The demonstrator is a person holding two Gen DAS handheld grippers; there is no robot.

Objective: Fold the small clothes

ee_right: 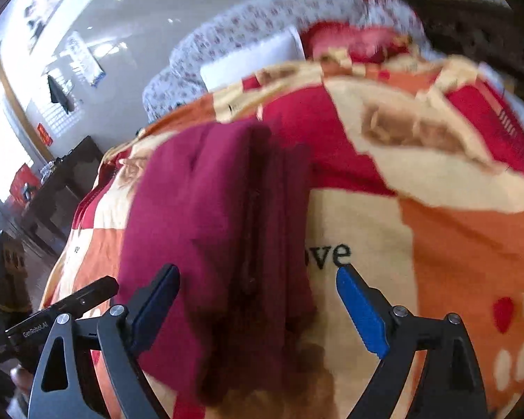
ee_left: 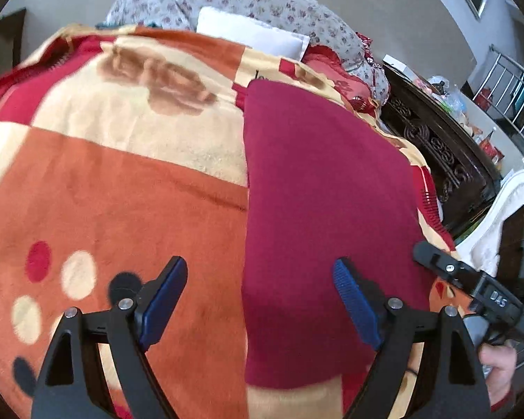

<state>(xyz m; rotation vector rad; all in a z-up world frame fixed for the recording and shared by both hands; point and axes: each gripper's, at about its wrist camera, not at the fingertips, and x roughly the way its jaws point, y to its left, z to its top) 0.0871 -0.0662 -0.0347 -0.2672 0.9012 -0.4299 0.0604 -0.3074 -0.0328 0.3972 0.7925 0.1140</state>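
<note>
A dark red garment (ee_left: 325,209) lies folded into a long flat strip on the patterned blanket (ee_left: 122,192). My left gripper (ee_left: 259,264) hovers open above its near left edge, blue pads wide apart and nothing between them. In the right wrist view the same garment (ee_right: 199,209) shows stacked folded layers along its right side. My right gripper (ee_right: 258,269) stands open over its near end, with cloth below the jaws and the pads not pressing on it. One black finger (ee_left: 433,256) of the right gripper shows at the garment's right edge.
The blanket (ee_right: 436,244) covers a bed, with a floral quilt (ee_left: 248,0) and a white pillow (ee_left: 251,33) at its far end. Dark carved wooden furniture (ee_left: 436,146) borders the bed on the right. A person's hand (ee_left: 499,366) holds the right gripper.
</note>
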